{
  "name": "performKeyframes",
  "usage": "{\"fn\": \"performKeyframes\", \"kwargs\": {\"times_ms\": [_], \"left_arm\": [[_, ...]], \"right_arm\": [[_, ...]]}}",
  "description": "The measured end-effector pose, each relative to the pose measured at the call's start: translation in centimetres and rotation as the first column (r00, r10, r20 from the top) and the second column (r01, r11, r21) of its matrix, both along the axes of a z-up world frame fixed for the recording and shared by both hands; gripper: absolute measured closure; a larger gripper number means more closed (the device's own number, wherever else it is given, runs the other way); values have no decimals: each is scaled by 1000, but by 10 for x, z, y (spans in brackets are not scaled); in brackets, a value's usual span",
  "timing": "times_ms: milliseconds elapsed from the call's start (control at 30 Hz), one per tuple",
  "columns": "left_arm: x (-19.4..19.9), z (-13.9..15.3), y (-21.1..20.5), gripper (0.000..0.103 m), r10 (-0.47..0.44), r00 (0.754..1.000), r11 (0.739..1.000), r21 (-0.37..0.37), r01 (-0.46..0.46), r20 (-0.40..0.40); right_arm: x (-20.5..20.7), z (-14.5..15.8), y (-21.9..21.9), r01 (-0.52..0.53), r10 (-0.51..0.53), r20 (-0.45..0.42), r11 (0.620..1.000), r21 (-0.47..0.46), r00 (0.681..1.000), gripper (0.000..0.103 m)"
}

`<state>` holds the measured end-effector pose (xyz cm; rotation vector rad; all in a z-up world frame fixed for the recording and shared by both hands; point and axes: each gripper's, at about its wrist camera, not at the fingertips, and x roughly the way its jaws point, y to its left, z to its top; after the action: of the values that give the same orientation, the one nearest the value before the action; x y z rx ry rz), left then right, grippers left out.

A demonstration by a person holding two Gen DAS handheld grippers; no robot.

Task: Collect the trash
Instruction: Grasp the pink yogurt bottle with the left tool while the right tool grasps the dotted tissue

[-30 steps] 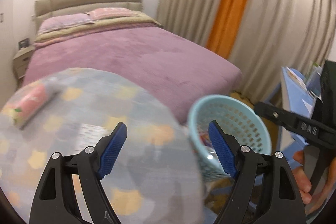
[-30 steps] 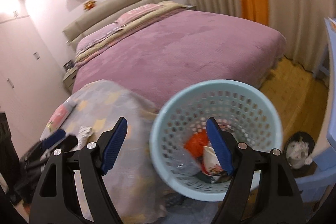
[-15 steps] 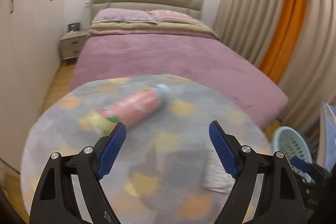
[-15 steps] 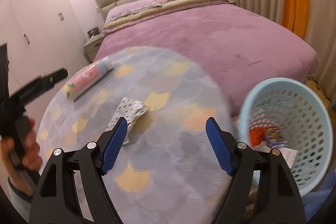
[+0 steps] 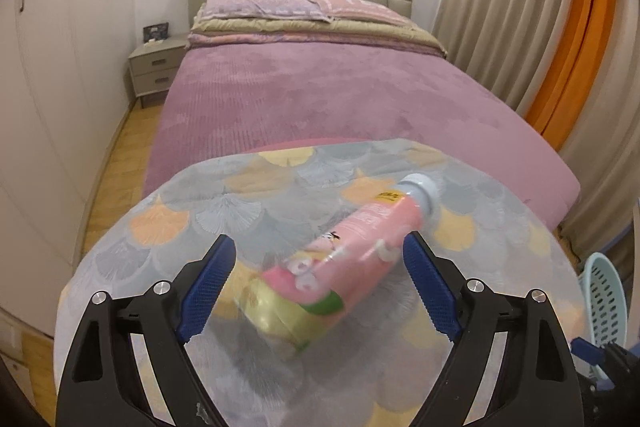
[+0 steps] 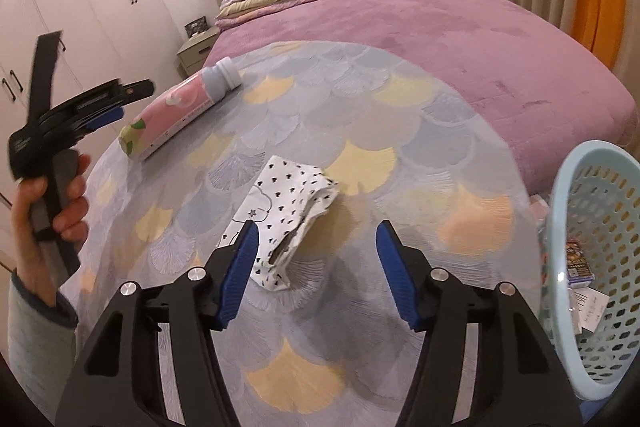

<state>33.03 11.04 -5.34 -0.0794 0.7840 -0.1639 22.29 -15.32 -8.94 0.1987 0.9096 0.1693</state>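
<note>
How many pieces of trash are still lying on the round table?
2: a pink bottle on its side at the table's far left, and a crumpled spotted wrapper near the middle, in front of the right gripper. Nearer items may be hidden.

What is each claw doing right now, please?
Left claw: open, around the pink bottle, not gripping.
Right claw: open, empty, beside the spotted wrapper.

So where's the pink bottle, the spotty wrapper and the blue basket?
pink bottle (image 6: 176, 117), right wrist view, on its pink label.
spotty wrapper (image 6: 286, 207), right wrist view, on its white middle.
blue basket (image 6: 600, 227), right wrist view, on its holey wall.
</note>
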Motion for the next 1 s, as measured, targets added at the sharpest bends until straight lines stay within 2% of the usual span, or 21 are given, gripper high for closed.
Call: {"fn": "performKeyframes", "kwargs": {"times_ms": [267, 500, 667, 733, 833, 933, 1000], "left_arm": [[2, -16, -14, 22, -84, 993, 995, 41, 88, -79], [-20, -14, -36, 24, -219, 967, 974, 19, 224, -129], [-17, -21, -51, 24, -243, 958, 968, 27, 250, -151], [-13, -30, -57, 29, -236, 956, 969, 33, 245, -172], [-5, -40, -63, 44, -216, 955, 973, 31, 227, -204], [-7, -41, -68, 55, -182, 966, 977, 74, 199, -184], [-10, -39, -68, 55, -179, 967, 979, 67, 194, -183]], "right_arm": [[9, -11, 11, -40, 41, -35, 999, 8, 999, 47], [18, -13, 17, -55, 55, -33, 998, -4, 998, 61], [26, -15, 24, -62, 62, -21, 998, -25, 998, 75], [26, -16, 27, -70, 69, -11, 997, -43, 998, 80], [26, -17, 32, -88, 88, 0, 994, -67, 996, 85], [23, -16, 36, -123, 123, 1, 990, -65, 992, 95], [20, -14, 38, -143, 144, 10, 988, -66, 990, 98]]}}
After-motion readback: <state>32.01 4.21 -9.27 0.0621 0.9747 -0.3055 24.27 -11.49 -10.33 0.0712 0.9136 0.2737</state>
